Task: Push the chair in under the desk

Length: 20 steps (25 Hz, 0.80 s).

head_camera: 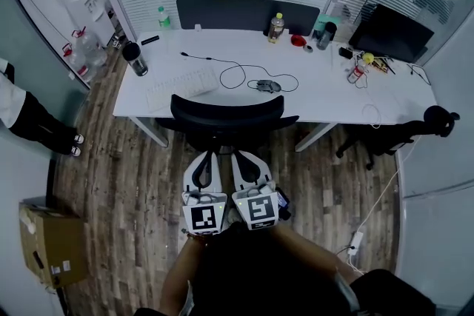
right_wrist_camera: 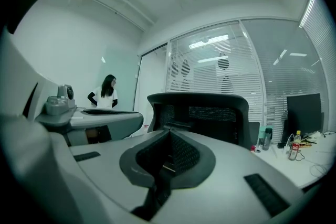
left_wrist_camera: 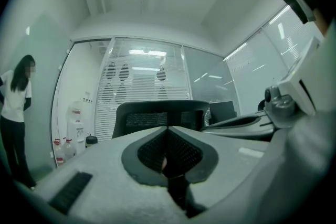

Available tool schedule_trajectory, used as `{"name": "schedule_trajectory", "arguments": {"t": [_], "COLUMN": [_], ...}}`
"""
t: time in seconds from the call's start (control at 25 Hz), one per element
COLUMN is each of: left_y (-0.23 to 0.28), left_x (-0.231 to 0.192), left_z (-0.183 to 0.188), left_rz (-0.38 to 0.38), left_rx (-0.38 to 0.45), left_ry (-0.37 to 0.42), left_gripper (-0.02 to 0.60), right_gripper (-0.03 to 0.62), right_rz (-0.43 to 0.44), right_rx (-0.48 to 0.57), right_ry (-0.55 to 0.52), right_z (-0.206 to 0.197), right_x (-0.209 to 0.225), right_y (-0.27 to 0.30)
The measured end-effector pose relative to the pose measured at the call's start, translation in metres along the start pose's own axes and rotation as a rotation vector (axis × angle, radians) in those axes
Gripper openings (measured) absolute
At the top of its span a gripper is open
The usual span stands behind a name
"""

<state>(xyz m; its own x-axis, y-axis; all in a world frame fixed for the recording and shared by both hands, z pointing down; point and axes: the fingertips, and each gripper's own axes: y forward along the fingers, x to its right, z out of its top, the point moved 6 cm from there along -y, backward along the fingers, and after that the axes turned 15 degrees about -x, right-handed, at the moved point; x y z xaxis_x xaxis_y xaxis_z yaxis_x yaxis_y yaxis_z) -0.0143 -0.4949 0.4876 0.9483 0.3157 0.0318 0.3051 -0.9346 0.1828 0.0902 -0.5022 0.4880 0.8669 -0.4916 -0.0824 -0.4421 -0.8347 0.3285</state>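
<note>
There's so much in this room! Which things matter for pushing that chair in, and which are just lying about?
For the job: chair, desk, left tool and right tool, both shut.

Lying about: keyboard, mouse, flask, yellow-capped bottle, monitor, cardboard box, second chair.

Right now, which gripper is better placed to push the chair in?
Left gripper, narrowly: the chair back is dead ahead of its shut jaws; the right gripper sees it off-centre.
</note>
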Motion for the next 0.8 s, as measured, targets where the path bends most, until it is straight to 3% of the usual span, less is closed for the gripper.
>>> {"name": "schedule_trajectory", "arguments": {"t": [0.8], "left_y": [0.022], "left_x": [-0.009], "left_z": [-0.004], "left_rz": [-0.022], "left_rx": [-0.031], "left_ry": [0.048], "left_gripper": [0.0], "right_gripper": [-0.003], "right_rz": [-0.022], "right_rx": [-0.035], "right_ry": [0.001], "right_z": [-0.002], "right_x": [0.022], "right_y": [0.014]}}
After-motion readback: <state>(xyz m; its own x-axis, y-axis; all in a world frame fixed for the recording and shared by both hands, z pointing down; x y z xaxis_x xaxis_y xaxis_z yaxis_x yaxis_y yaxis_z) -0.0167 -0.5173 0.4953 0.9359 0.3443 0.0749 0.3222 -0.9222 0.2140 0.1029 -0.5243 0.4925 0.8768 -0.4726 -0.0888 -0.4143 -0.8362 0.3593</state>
